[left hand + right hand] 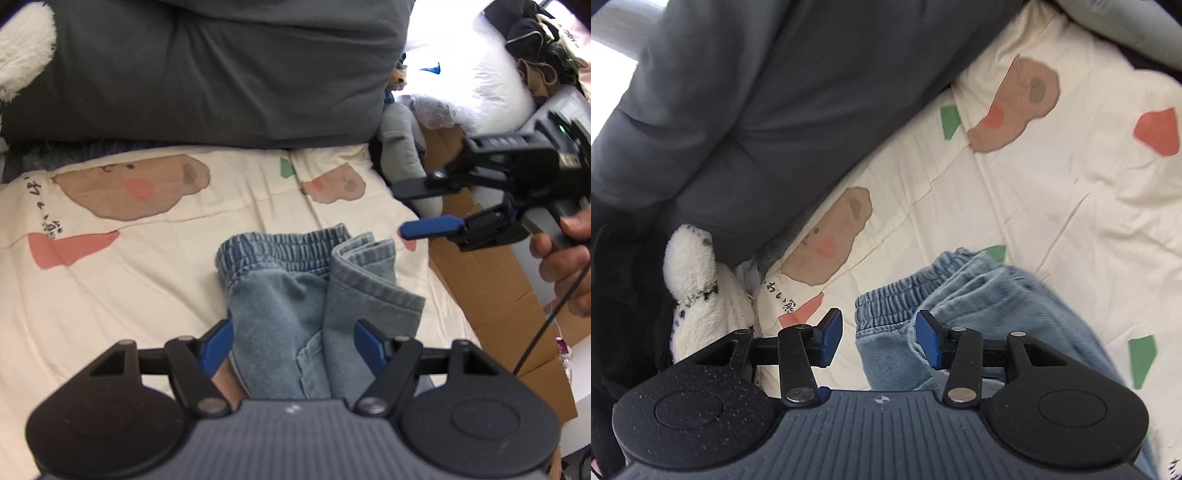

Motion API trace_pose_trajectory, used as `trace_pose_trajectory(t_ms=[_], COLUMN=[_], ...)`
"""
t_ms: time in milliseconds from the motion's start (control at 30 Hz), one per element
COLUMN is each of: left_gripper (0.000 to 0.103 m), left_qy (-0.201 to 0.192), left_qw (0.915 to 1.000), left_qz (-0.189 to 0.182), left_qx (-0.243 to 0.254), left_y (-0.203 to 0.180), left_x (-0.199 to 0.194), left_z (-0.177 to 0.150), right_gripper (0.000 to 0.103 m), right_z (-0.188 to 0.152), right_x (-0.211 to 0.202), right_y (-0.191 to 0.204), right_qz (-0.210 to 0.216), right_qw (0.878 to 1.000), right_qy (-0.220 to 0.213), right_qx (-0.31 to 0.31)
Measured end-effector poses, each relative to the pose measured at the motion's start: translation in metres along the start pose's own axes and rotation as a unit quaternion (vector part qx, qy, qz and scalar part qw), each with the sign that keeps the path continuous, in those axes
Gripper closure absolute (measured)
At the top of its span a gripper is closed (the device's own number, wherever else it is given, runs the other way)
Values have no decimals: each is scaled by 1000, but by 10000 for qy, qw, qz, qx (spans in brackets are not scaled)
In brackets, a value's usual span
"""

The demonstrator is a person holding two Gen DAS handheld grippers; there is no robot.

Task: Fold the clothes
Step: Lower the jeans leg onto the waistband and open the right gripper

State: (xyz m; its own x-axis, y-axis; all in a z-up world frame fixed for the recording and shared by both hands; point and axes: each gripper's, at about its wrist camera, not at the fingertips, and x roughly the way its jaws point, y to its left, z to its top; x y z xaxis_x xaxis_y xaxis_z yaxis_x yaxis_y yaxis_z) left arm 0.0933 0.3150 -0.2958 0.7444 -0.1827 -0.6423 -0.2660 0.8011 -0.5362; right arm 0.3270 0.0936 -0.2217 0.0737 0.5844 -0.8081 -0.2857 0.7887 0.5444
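Observation:
Small light-blue denim pants (pixel 295 288) with an elastic waistband lie folded on a cream bedsheet (pixel 129 295); a leg hem is doubled back beside the waistband. My left gripper (pixel 293 341) is open, its blue pads (pixel 218 345) on either side of the pants' near end, holding nothing. My right gripper (pixel 404 208) hovers open and empty just right of the pants, held by a hand. In the right wrist view the right gripper (pixel 879 336) is open above the waistband (pixel 886 299).
A dark grey duvet (pixel 221 74) is piled at the far side. A white plush toy (pixel 690 280) lies at the left edge. Cardboard (pixel 498 295), a grey stuffed toy (pixel 402 147) and white pillows (pixel 480 74) lie beyond the bed's right edge.

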Motion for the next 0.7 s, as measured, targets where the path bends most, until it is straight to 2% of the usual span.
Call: trace_pose_trajectory(t_ms=[267, 700], left_gripper=[28, 28], left_qy=[-32, 71], left_qw=[10000, 9998], left_qz=[-30, 134], left_qx=[-29, 132], left_y=[-4, 0], left_x=[2, -1], left_z=[-3, -4], right_gripper=[44, 40], right_z=[-31, -89], right_x=[-21, 17], right_y=[-44, -99], right_qz=[-77, 73], right_qw=[9997, 9994], right_qy=[-184, -326], right_qx=[-125, -105])
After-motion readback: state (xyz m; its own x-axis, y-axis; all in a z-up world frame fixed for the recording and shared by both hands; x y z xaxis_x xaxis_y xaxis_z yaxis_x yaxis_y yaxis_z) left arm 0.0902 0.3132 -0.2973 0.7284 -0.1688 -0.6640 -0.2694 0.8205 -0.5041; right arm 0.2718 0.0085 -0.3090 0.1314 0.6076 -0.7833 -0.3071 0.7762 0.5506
